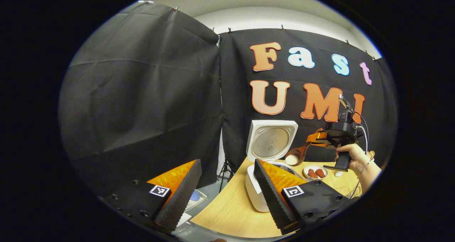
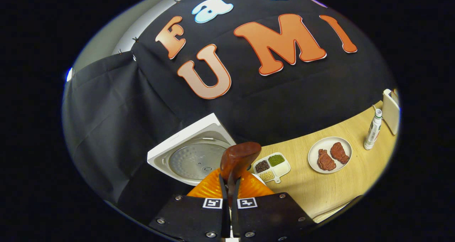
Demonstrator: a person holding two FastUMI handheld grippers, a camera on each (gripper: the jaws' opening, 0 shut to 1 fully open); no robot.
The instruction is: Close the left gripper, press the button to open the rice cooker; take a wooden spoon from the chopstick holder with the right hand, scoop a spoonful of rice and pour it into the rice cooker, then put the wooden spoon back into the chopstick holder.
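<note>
A: What is seen ahead of the left gripper [image 1: 227, 185]?

B: Its two black-padded fingers are held wide apart with nothing between them. Past the right-hand finger the white box-shaped rice cooker [image 1: 256, 192] is seen on the pale wooden table [image 1: 231, 210], its square lid [image 1: 272, 140] raised upright so the round metal inner plate faces forward.

A: And the right gripper?

B: In the left gripper view it [image 1: 314, 139] is held by a hand [image 1: 350, 156] above and to the right of the cooker. A brown wooden spoon [image 1: 296, 155] is carried at its tip, with a white heap of rice [image 1: 292, 159] in the bowl, hanging over the cooker's right side. The pot's opening is mostly hidden by the finger, so the exact spot over it is hard to judge.

A: How is the spoon gripped?

B: In the right gripper view the right gripper [image 2: 230, 187] is clamped on the spoon's handle, both fingers pressed to it, and the rounded back of the spoon [image 2: 239, 156] rises straight ahead of the jaws. The open lid [image 2: 193, 153] lies ahead to the left.

A: What else is placed on the table?

B: To the right of the jaws a small white four-part dish of grains [image 2: 272, 167] is found, then a round white plate with two red meat pieces [image 2: 330, 154], and farther right an upright white tube [image 2: 372, 130].
</note>
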